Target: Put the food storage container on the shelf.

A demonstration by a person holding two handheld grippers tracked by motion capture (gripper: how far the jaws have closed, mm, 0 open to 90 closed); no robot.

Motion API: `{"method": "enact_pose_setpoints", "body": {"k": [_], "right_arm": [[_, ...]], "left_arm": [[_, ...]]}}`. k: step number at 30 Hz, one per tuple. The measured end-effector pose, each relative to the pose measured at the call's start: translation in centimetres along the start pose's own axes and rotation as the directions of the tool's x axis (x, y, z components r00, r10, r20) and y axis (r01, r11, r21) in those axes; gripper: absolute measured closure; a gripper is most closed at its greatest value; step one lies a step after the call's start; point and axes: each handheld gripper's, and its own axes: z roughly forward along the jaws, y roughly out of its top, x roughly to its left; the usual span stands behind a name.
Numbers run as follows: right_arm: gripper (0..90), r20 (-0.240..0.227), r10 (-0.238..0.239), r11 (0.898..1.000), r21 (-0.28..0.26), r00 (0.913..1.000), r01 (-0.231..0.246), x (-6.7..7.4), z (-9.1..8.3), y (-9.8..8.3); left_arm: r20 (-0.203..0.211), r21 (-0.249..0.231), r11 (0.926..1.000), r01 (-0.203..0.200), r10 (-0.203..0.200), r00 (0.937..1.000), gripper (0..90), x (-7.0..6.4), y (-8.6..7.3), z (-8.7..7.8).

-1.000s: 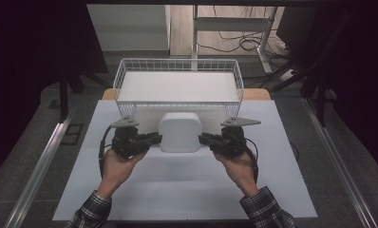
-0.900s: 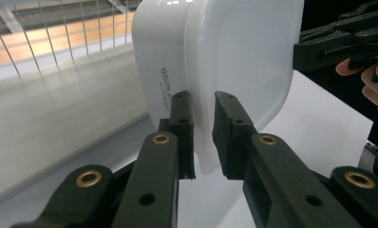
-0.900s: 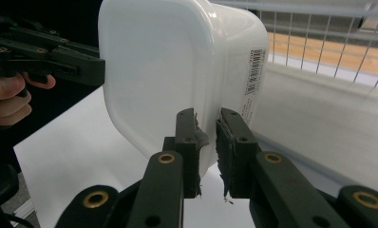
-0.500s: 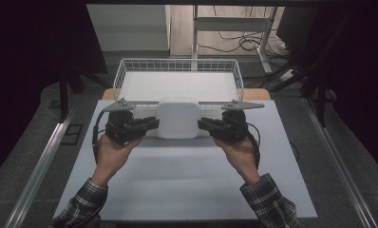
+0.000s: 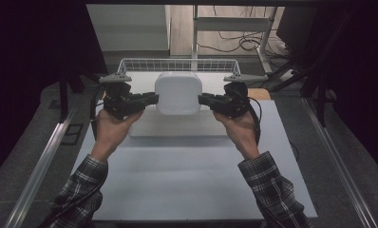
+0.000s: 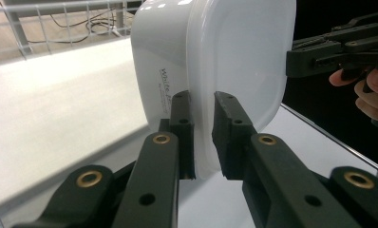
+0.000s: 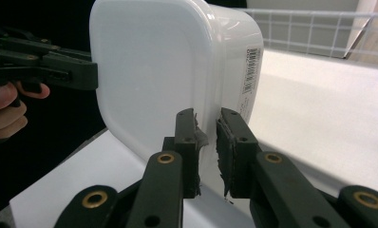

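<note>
1. The white box hangs in the air, carried between the two grippers, above the near edge of the white slab and just short of the wire basket; nothing under it bears its weight.
2. The left gripper is clenched on the box's left rim; in the left gripper view its jaws pinch only the thin lip where lid meets body, so the hold is shallow; a small slackening of the hand could let the lip slide out.
3. The right gripper is clamped on the opposite rim in the same way; its pads look worn and ragged, which I judge may cut the friction.
4. Should one side slip, the box would swing on the other and likely drop onto the slab; if the lid is only pressed on, it might pop off.
5. If the hands drift apart or together, the rim could flex and peel free of a jaw; they ought to travel as one.
6. If the box is bound for the basket, its bottom edge must pass over the near wire wall; carried too low, it would catch there and be levered out of both holds.
7. Whether the box holds anything cannot be told; a shifting load would worsen any tilt.
</note>
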Motion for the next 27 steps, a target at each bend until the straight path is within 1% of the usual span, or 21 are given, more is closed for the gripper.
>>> {"method": "enact_pose_setpoints", "body": {"k": [5, 10, 17, 20, 24, 27], "right_arm": [[77.6, 0.013, 0.02, 1.0, 0.007, 0.9997, -0.02, -1.2, 0.9, 1.2], [77.3, 0.02, 0.056, 0.998, 0.021, 0.9982, -0.056, -2.2, 1.8, 2.0], [76.6, 0.03, 0.074, 0.997, 0.035, 0.9968, -0.075, -2.9, 2.4, 2.5], [76.0, 0.039, 0.088, 0.995, 0.042, 0.9954, -0.089, -3.2, 2.8, 2.6], [75.6, 0.045, 0.1, 0.994, 0.037, 0.9939, -0.102, -3.4, 3.1, 2.8], [75.0, 0.049, 0.109, 0.993, 0.035, 0.9928, -0.111, -3.5, 3.2, 2.9]], "left_arm": [[-0.01, 0.015, 0.9998, 0.015, -0.015, 0.9998, 79.7, 1.0, 1.2, 1.0], [-0.021, 0.038, 0.999, 0.022, -0.022, 0.9996, 79.5, 1.6, 2.0, 1.8], [-0.034, 0.063, 0.9975, 0.032, -0.029, 0.999, 78.2, 2.1, 2.3, 2.7], [-0.044, 0.08, 0.9965, 0.025, -0.021, 0.9988, 77.0, 2.2, 2.3, 3.2], [-0.046, 0.074, 0.9969, 0.025, -0.022, 0.9987, 75.9, 2.3, 2.4, 3.5], [-0.047, 0.076, 0.997, 0.017, -0.013, 0.9988, 74.1, 2.3, 2.6, 3.6]]}}
